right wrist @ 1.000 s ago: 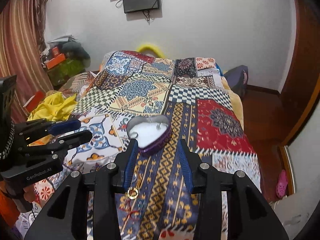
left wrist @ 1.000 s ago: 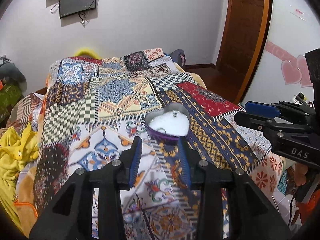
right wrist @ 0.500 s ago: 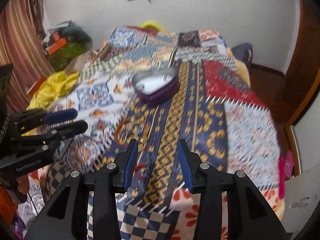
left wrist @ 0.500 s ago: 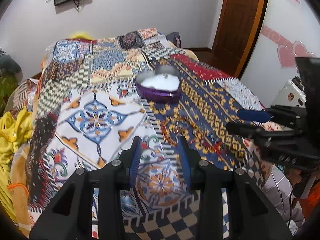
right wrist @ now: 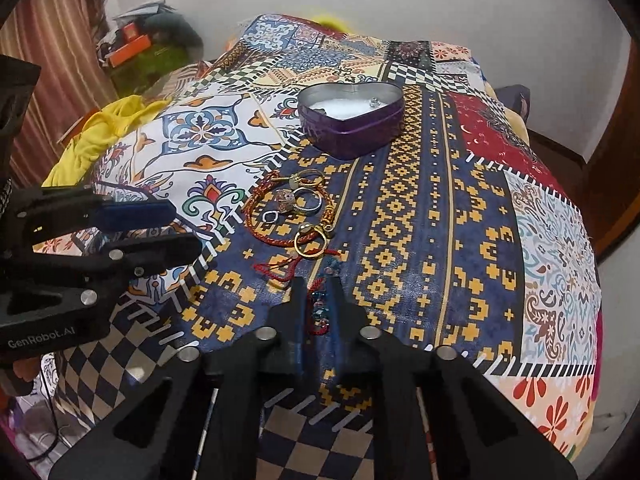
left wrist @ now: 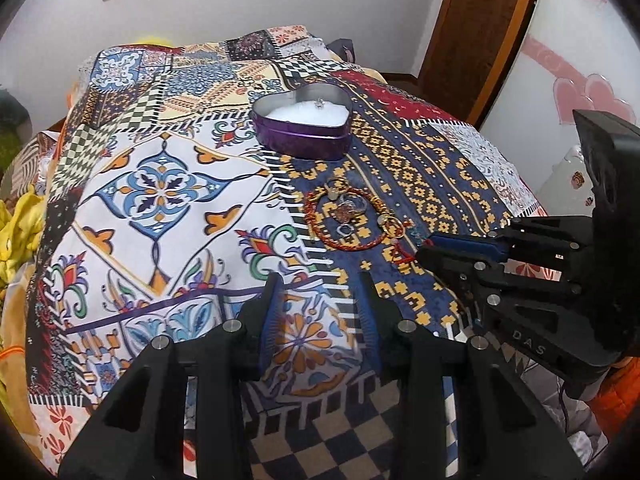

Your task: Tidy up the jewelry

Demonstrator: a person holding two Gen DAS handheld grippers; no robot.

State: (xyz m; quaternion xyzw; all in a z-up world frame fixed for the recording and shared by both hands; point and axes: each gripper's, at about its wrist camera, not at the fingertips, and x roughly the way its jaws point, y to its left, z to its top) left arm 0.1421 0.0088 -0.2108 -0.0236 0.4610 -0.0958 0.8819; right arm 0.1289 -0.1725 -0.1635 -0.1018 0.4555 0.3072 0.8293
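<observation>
Beaded bracelet (right wrist: 319, 312), red cord with blue beads, sits between the fingers of my right gripper (right wrist: 316, 316). Fingers drawn close around it; I read this as a pinch, though whether the pads truly bite the cord I cannot tell. It lies on the quilt (right wrist: 420, 216), on the near side of the heart tin (right wrist: 352, 124).

Rest of the pile is between the bracelet and the tin: red cord bracelet (right wrist: 280, 236) looped around a silver ring (right wrist: 310, 205), a gold ring (right wrist: 309, 242) at its near edge, small clasps mixed in. A loose red tail (right wrist: 276, 268) from that pile runs right up to my fingertips.

Heart tin is open, white padding inside, one small sparkly piece (right wrist: 374, 102) already in it.

Left gripper (left wrist: 318, 312) hangs over the quilt, nearer than the pile and left of it, fingers spread, empty.

Risks as I judge them:
- Thin cord, soft bedding: grip may catch fabric too, or slip off on the lift.
- The red tail may snag and drag the rings along.
- Beaded end could dangle and clip the tin's rim, shifting the tin.
</observation>
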